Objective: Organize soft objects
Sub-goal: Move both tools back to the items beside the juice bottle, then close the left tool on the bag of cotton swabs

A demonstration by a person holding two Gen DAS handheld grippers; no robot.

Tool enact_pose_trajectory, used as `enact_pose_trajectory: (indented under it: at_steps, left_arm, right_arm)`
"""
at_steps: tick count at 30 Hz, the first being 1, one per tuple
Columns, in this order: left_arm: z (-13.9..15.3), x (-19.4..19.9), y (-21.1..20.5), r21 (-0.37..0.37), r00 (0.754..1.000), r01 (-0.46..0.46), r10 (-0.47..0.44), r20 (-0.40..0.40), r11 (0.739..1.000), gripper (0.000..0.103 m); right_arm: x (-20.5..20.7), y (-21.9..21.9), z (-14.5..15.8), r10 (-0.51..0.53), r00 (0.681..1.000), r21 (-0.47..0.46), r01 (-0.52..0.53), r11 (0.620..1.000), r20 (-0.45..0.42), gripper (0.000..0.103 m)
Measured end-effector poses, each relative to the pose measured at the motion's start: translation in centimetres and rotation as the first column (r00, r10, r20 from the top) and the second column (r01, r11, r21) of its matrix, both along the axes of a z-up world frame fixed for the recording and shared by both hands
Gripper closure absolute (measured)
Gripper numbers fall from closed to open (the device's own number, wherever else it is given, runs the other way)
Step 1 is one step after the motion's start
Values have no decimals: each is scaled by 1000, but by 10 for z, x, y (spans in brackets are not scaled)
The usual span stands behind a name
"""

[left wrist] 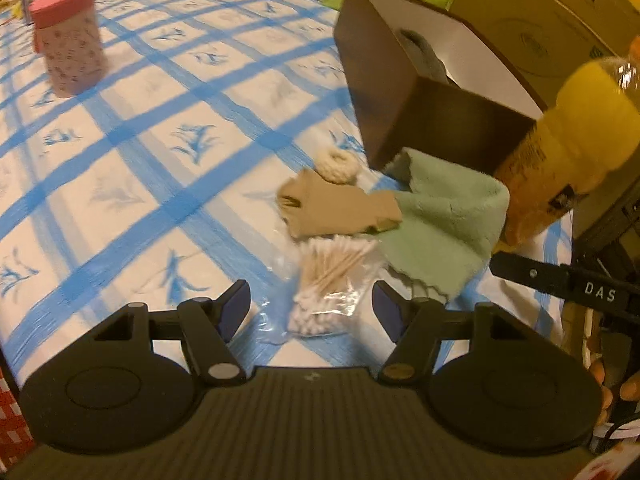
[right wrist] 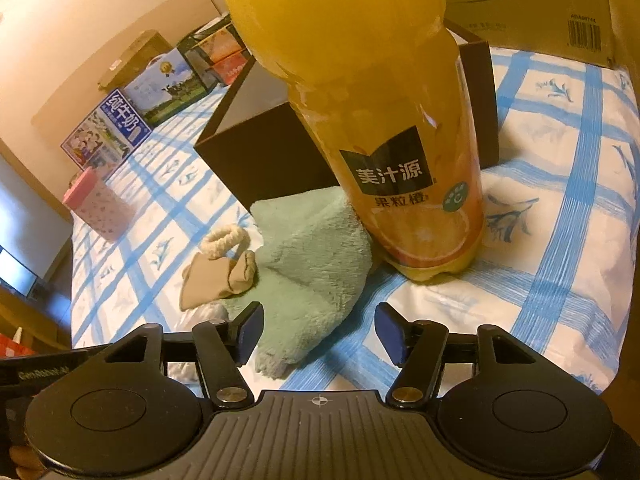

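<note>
Left wrist view: left tongs point(left wrist: 311, 308) spread, empty, above a bag of cotton swabs point(left wrist: 328, 280) near the table's right edge. Right tongs point(right wrist: 319, 334) spread, empty, over the green cloth point(right wrist: 316, 248). Cloth lies against the juice bottle point(right wrist: 384, 152), in front of the dark box point(right wrist: 264, 160); tan sock point(right wrist: 216, 280) and scrunchie point(right wrist: 222, 240) just beside. Risk: tugging the cloth likely topples the bottle; swab bag looks slippery.

Dim, warm yellowish light, soft shadows, slight motion blur throughout, and strong fisheye bending with dark corners.

Beige wall point(right wrist: 100, 20), blue-checked tablecloth point(left wrist: 160, 128)
</note>
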State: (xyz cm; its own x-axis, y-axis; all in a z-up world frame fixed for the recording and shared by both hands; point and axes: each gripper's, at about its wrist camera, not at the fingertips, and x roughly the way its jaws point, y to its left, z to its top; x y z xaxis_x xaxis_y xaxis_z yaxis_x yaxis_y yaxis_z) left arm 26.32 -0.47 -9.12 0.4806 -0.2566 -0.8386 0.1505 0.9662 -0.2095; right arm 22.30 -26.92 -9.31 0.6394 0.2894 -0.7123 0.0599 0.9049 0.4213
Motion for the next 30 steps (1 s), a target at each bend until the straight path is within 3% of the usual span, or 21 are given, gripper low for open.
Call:
enact_pose_trajectory:
  at_steps: [10, 14, 17, 25, 27, 28, 30]
  left_arm:
    - [-29, 23, -16, 52, 999, 23, -21, -38, 998, 37]
    - [-39, 30, -18, 40, 999, 19, -17, -50, 999, 37]
    - [-41, 28, -22, 56, 999, 32, -30, -23, 998, 37]
    - [-38, 22, -14, 5, 1000, 26, -26, -16, 1000, 68]
    - [-37, 19, -10, 0, 1000, 10, -10, -22, 1000, 70]
    - [-37, 17, -7, -1, 1000, 3, -3, -24, 1000, 71]
    - [-36, 12, -2, 3, 1000, -9, 9, -27, 1000, 71]
  right_arm:
    - [9, -1, -10, -7, 1000, 6, 7, 1000, -5, 40]
    - [14, 1, -15, -16, 1000, 8, 16, 1000, -3, 40]
    - [18, 2, -18, -18, 1000, 14, 18, 1000, 1, 40]
    - [26, 13, -28, -16, 999, 3, 16, 1000, 33, 40]
    - [26, 16, -29, -11, 999, -3, 11, 1000, 43, 48]
    - [25, 17, -29, -4, 999, -9, 5, 1000, 47, 65]
    - [24, 19, -28, 20, 999, -41, -18, 999, 43, 84]
